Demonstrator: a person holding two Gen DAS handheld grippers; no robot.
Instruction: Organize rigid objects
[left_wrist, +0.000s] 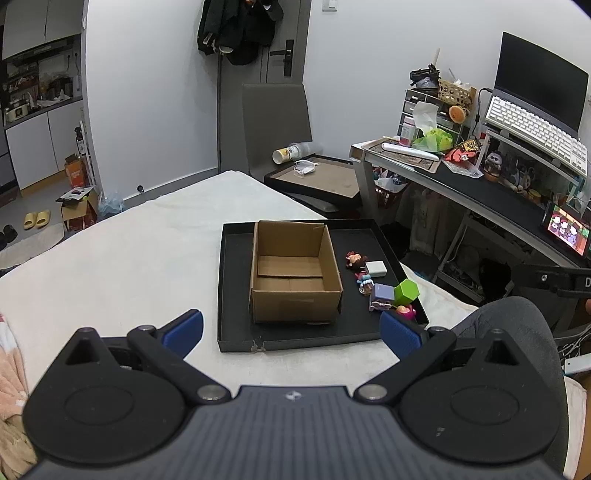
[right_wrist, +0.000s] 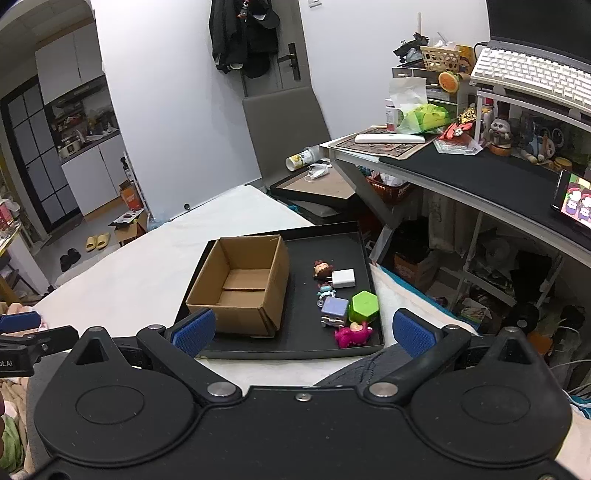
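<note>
Sitting ahead of both wide-open, empty tongs, left gripper (left_wrist: 291, 334) and right gripper (right_wrist: 303, 334), an empty brown cardboard box (right_wrist: 240, 284) is seen beside small toys (right_wrist: 341, 299).

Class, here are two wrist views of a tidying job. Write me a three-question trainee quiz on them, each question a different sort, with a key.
1. True or false: the cardboard box already holds a toy.
2. Multiple choice: the green hexagonal block lies (A) inside the box, (B) on the black tray beside the box, (C) on the desk.
3. Fill in: both the left tool and the right tool are ____, holding nothing.

Key
1. False; its inside shows only bare cardboard.
2. B; it sits with the white charger and the pink toy.
3. Open.
</note>
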